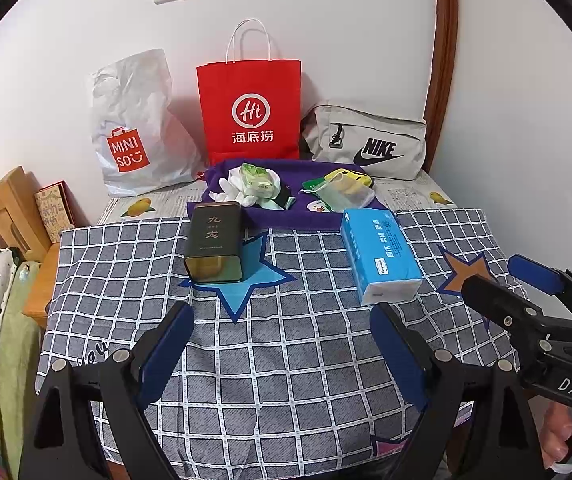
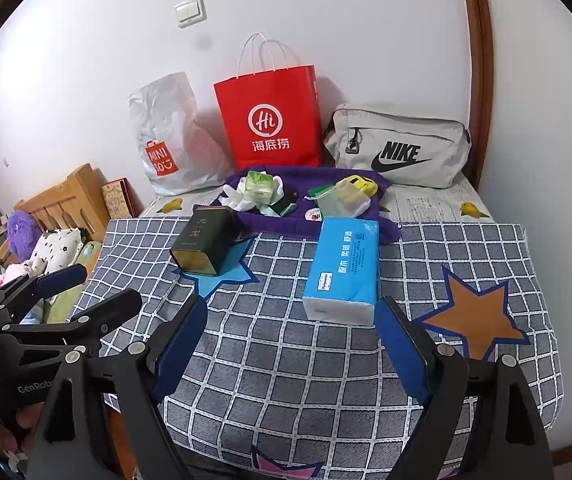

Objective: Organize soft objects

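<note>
White wall backs a table draped in a grey checked cloth (image 1: 286, 360) with bare room along its near edge. From the left stand a crinkled white plastic MINISO bag (image 1: 134, 128), a red paper Hi bag (image 1: 250, 108) and a grey fabric NIKE pouch (image 1: 370, 140). A purple towel (image 1: 286, 216) holds small soft items. Nearer lie a dark tin box (image 1: 214, 248) and a blue tissue pack (image 1: 382, 256). Left gripper (image 1: 282, 352) and right gripper (image 2: 290, 344) hover with jaws apart, holding nothing.

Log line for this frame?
left tool: open, empty | right tool: open, empty | tissue pack: untouched on checked cloth
</note>
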A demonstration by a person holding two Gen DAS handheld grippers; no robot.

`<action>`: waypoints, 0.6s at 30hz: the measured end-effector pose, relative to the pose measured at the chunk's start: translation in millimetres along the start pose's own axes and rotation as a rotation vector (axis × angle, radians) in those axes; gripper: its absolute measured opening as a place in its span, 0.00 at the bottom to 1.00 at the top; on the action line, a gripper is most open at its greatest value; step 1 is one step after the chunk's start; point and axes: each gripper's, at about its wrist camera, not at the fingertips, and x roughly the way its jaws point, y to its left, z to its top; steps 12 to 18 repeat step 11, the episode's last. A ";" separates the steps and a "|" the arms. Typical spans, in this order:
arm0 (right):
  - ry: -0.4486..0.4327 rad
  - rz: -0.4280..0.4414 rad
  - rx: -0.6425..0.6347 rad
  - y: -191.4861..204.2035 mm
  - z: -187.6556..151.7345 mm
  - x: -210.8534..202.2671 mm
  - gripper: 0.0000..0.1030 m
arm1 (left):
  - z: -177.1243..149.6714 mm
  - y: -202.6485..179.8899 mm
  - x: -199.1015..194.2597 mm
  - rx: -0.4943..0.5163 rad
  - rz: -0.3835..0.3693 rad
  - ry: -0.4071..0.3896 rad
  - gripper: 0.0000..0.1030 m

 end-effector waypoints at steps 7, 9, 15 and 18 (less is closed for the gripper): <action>-0.002 -0.001 0.003 -1.3 0.0 0.7 0.83 | -0.1 -0.1 -1.1 0.002 0.011 -0.006 0.87; 0.000 -0.001 0.003 -2.3 -0.2 1.5 0.83 | 0.2 0.4 -1.9 0.001 0.012 -0.012 0.87; 0.002 -0.001 0.000 -2.8 -0.6 2.9 0.83 | 1.0 0.5 -1.9 0.004 0.018 -0.022 0.87; 0.002 -0.001 0.000 -2.8 -0.6 2.9 0.83 | 1.0 0.5 -1.9 0.004 0.018 -0.022 0.87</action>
